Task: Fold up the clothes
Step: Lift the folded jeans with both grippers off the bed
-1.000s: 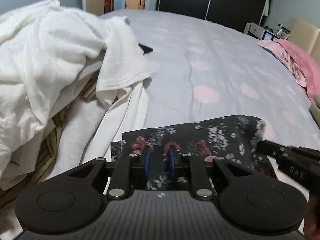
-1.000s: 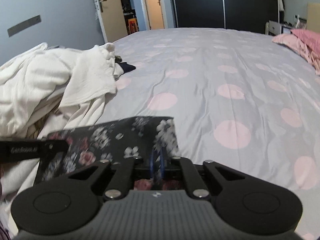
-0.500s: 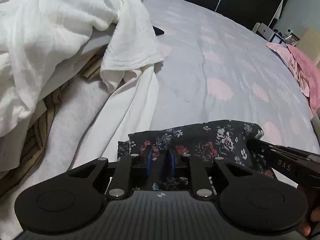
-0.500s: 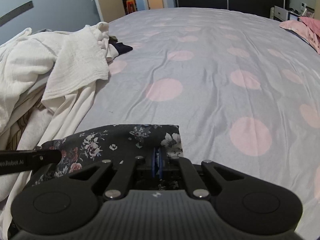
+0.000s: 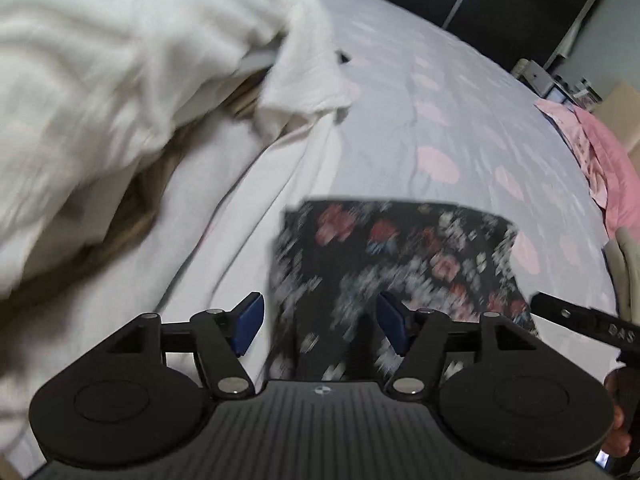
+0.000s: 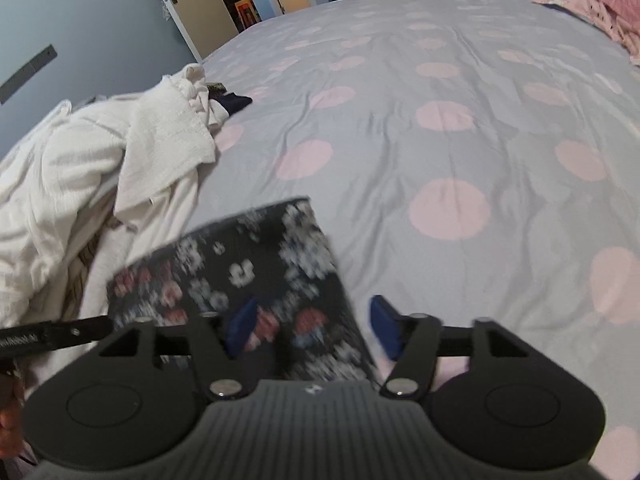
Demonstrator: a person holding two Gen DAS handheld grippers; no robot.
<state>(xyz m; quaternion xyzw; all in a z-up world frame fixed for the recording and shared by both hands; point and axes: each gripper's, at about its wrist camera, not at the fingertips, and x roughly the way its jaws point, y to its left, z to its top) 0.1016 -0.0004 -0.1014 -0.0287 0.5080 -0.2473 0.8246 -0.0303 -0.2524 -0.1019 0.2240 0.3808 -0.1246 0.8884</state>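
Note:
A dark floral garment (image 5: 400,264) lies folded on the grey bedspread with pink dots (image 5: 440,120), blurred by motion. My left gripper (image 5: 320,326) is open over its near left edge, blue pads spread wide. In the right wrist view the same floral garment (image 6: 248,272) lies below my right gripper (image 6: 310,326), which is also open over the cloth's near right edge. Neither gripper holds any cloth. The tip of the right gripper (image 5: 580,322) shows at the right of the left wrist view.
A heap of white clothes (image 5: 120,80) over striped fabric fills the left side of the bed (image 6: 460,100). Pink bedding (image 5: 608,168) lies at the far right. A dark small item (image 6: 236,103) sits beside the white heap. A door and wall stand beyond.
Both grippers have opened and let go of the floral garment, which now lies flat on the bed. Both have drawn back slightly from it.

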